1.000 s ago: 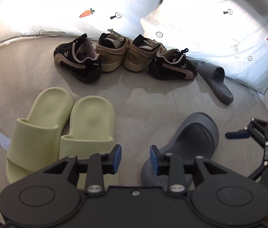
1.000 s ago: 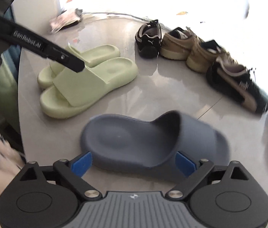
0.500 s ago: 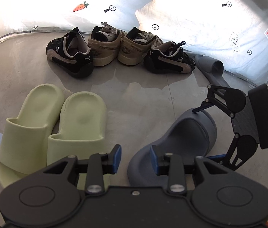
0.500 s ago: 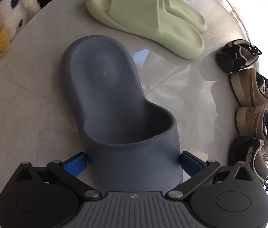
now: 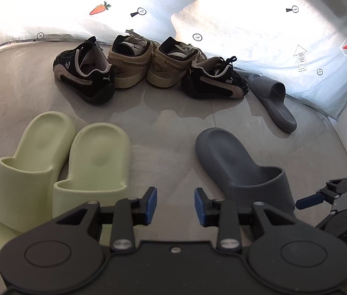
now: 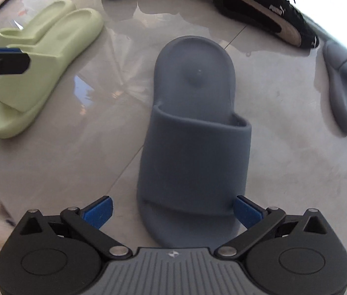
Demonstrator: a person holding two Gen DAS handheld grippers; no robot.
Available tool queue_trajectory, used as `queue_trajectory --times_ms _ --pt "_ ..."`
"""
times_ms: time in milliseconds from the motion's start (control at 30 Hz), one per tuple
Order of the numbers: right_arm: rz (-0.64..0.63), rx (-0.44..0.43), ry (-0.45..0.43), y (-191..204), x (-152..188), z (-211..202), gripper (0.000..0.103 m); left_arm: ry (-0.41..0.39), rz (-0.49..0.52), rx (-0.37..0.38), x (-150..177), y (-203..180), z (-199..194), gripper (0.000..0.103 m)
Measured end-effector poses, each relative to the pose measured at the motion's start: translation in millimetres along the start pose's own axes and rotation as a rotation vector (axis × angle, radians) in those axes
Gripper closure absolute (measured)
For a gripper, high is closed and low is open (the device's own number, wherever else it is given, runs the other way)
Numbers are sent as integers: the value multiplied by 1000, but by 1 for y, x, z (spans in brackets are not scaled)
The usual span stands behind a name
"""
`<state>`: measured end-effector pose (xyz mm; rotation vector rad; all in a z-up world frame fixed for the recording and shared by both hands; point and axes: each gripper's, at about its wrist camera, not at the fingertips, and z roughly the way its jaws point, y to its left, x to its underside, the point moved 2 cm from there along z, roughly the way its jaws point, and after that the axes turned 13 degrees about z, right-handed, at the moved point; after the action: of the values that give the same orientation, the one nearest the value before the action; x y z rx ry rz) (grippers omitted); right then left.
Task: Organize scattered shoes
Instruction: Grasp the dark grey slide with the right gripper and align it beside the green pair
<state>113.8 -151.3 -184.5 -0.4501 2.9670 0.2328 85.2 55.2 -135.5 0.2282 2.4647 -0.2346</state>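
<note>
Moved: near grey slide (image 6: pixel 193 132) now lies heel-away, lengthwise.
Right tongs (image 6: pixel 173 211): wide open, straddling its toe.
Left tongs (image 5: pixel 175 205): part-open, empty.
Left view only: tan sneakers (image 5: pixel 148 61).

Counted on floor: two pale green foam slides (image 5: pixel 58 157), two grey-blue foam slides (image 5: pixel 244 167), two black suede sneakers (image 5: pixel 85 73), two tan suede sneakers (image 5: pixel 131 61).

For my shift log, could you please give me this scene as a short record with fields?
floor: grey tiles
paired: green slides, side by side
back row: four sneakers
near grey slide: flat on the floor, between open right gripper fingers, untouched
far grey slide: apart, beside the row
left gripper: open, empty
</note>
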Motion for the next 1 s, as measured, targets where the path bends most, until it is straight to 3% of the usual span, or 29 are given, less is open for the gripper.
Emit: queue_trajectory --times_ms 33,167,233,300,367,500,633,800,933,1000 --pt "38 -34 -31 -9 1 -7 0 0 2 2 0 0 0 68" --pt "86 3 -212 -36 -1 -19 0 6 4 10 4 -1 -1 68" --pt "90 -48 -280 -45 -5 -16 1 4 3 11 5 0 -4 68" --pt "154 -161 -239 -52 -12 -6 5 -1 3 15 5 1 -6 68" --pt "200 -204 -203 -52 -19 6 8 -4 5 8 6 2 -9 67" --pt "195 -100 -199 -33 -16 7 17 -6 -8 -11 12 10 -13 67" --pt "392 -151 -110 -15 -8 5 25 -11 -52 -18 14 23 -15 67" --pt "530 -152 -113 20 -17 11 26 -20 -72 -28 15 35 -18 67" --pt "478 -249 -76 57 -33 19 37 -27 -53 -46 17 39 -24 67" --pt "414 -217 -82 78 -38 24 35 -31 -55 -44 18 42 -27 67"
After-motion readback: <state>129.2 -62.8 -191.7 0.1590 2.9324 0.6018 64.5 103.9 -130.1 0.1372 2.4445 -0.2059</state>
